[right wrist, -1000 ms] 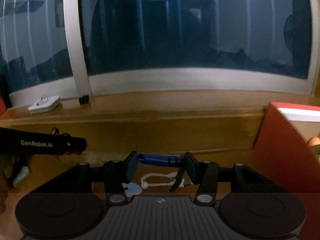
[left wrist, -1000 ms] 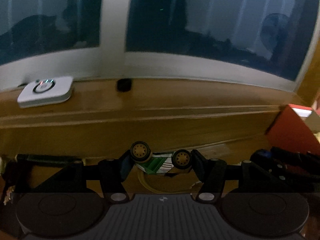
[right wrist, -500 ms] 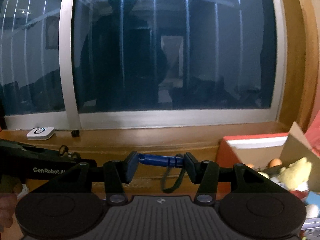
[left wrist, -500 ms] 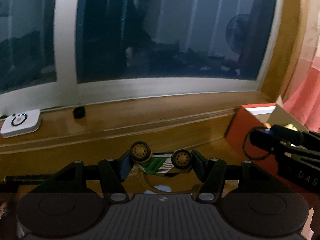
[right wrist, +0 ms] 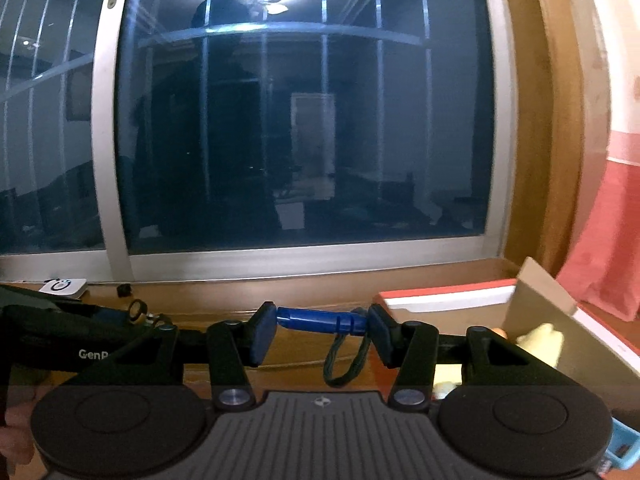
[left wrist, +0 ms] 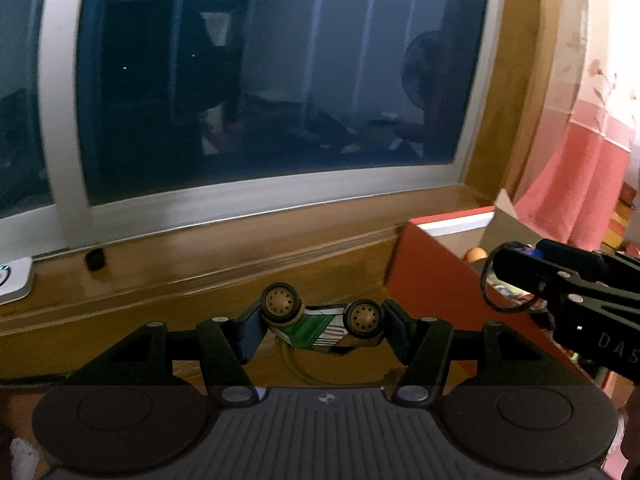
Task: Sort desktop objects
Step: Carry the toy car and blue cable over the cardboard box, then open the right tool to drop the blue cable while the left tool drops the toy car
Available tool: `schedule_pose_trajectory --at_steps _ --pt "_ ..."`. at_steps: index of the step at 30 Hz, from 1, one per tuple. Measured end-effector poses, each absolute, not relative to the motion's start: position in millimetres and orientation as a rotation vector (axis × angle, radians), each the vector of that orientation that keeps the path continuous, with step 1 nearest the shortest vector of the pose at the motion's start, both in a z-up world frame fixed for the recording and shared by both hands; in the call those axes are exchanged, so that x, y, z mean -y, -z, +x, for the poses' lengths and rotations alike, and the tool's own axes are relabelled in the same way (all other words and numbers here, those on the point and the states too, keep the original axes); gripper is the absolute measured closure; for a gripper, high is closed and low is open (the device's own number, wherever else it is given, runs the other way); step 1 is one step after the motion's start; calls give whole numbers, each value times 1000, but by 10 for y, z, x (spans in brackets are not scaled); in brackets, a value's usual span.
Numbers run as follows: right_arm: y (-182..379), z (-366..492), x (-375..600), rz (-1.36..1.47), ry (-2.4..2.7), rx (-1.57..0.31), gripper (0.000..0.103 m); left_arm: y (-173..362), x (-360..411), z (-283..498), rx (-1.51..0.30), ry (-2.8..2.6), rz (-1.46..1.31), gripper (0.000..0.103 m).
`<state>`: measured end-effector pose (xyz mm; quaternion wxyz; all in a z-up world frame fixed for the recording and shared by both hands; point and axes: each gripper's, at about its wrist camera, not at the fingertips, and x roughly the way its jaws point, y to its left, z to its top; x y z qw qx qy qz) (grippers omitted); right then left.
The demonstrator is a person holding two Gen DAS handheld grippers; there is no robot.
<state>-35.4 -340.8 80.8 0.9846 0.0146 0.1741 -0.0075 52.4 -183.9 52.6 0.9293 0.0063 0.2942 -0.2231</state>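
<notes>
Left claw (left wrist: 322,326) clamps a toy car (left wrist: 320,326), right claw (right wrist: 322,320) a blue cylinder (right wrist: 320,320); clearing the red box (right wrist: 444,294) rim ahead-right before releasing seems wise.

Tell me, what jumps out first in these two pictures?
Each gripper is carrying something. The left gripper pinches a little green and white toy car by its ends, wheels facing the camera, and the right gripper clamps a blue tube with a dark cord loop hanging beneath it. Behind them stretches a big dark window, and at the right an open red box already holds toys.
</notes>
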Motion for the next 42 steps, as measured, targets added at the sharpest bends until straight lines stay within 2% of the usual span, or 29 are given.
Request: schedule_pose_trajectory --at_steps 21,28,42 --pt "-763 -933 4781 115 292 -318 51 -619 3418 303 -553 751 125 42" --pt "-688 -859 5099 150 313 -322 51 -573 3565 331 -568 758 128 42" --pt "-645 -711 5036 118 304 -344 49 -506 3674 431 -590 761 116 42"
